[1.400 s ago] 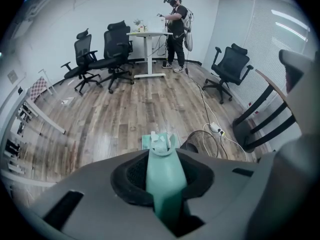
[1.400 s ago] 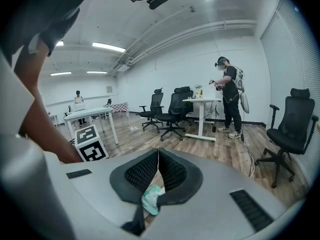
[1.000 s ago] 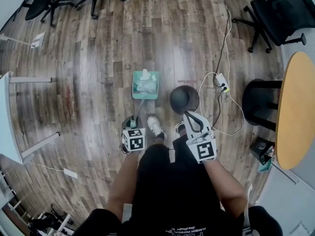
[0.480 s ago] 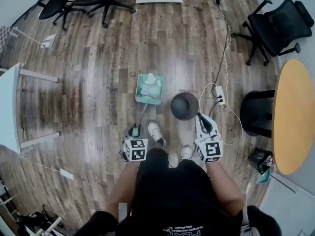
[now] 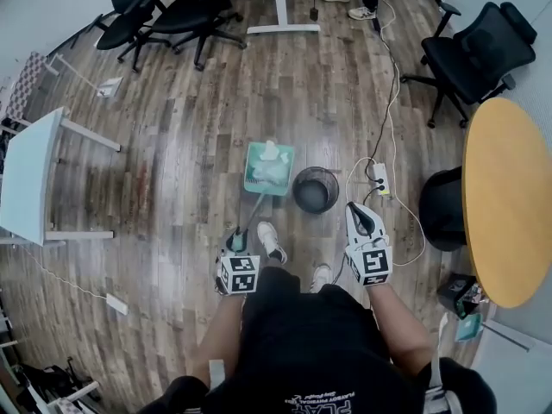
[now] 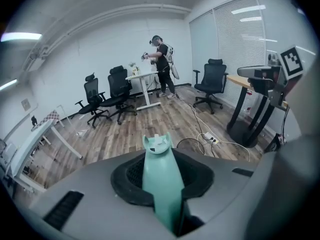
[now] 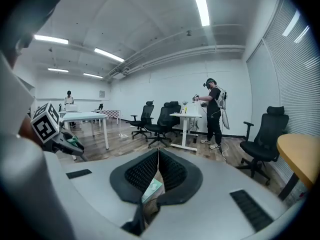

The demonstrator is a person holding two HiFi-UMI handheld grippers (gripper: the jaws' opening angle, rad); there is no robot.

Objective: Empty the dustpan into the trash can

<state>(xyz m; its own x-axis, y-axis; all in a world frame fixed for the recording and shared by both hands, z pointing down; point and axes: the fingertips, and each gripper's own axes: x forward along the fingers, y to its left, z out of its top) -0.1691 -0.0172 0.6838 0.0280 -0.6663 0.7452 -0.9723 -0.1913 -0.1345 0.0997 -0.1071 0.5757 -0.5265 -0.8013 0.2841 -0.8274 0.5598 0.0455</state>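
Wood-grain planks covered the floor (image 5: 190,136) of an office room with white walls and strip lights overhead. On the far side from the person holding the grippers, black office chairs (image 5: 185,7) stood near a white desk, where another person (image 6: 162,66) was standing. A single chair (image 5: 479,54) stood apart at the right. A white table (image 5: 34,175) edged the left side and a round wooden table (image 5: 504,205) the right, with a black stool or base (image 5: 442,210) under its rim. A white cable (image 5: 395,76) ran down the boards to a power strip (image 5: 380,178) and looped on past the trash can (image 5: 299,198), a dark round bin just right of the dustpan (image 5: 283,185). The teal pan carried crumpled white paper (image 5: 271,152); whether it sat on the boards or hung above them could not be told. Its long handle (image 6: 159,179) slanted back to the left gripper (image 5: 236,242), whose fingers were clamped narrowly on it. The right gripper (image 5: 360,216) was held just right of the bin, its fingers closed tip to tip with nothing between them. The wearer's shoes (image 5: 272,240) stood close behind the pan. Bare boards lay open to the left of the pan and beyond it towards the chairs; the cable loops crowded the right.
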